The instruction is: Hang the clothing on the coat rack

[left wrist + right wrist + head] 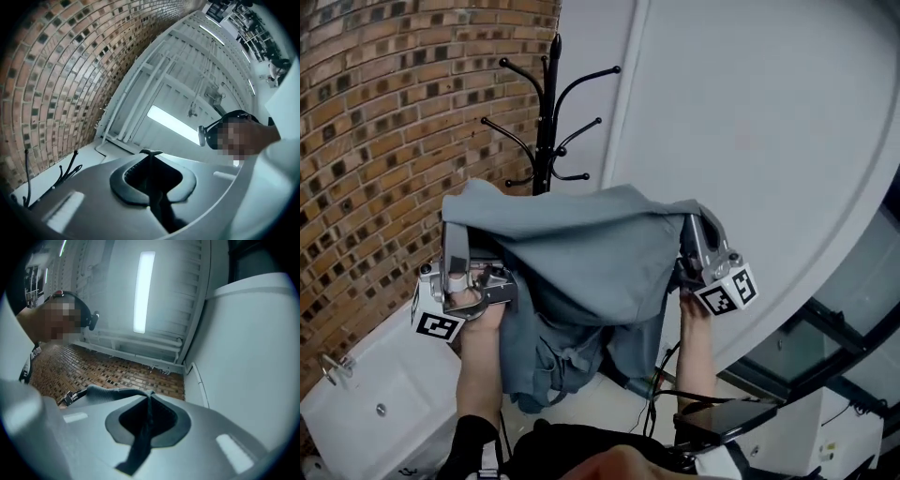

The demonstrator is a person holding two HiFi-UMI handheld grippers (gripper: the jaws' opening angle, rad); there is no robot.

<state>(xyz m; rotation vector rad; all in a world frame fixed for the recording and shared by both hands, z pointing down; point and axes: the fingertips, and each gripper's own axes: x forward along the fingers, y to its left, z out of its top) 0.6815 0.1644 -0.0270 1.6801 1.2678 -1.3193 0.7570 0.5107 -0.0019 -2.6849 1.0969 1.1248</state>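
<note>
**Clothing held up between both grippers, short of the rack**

I have the grey-blue clothing (581, 267) stretched between the two pairs of fingers. Its top edge runs from one pair to the other, and the rest hangs below them in loose folds.

The left gripper (455, 234) points steeply up, its fingers pressed together on a thin fold of the cloth. The right gripper (694, 227) tilts up less, and its fingers also pinch the cloth, with a strip trailing off to their left in the right gripper view.

The black rack (546, 122) stands beyond the fingers, between the two pairs and nearer the left one. Its hooks rise above the cloth's top edge, and I cannot tell whether cloth and pole touch. A brick wall (384, 141) lies left of the left fingers, and a white wall (750, 141) beyond the right ones.
</note>
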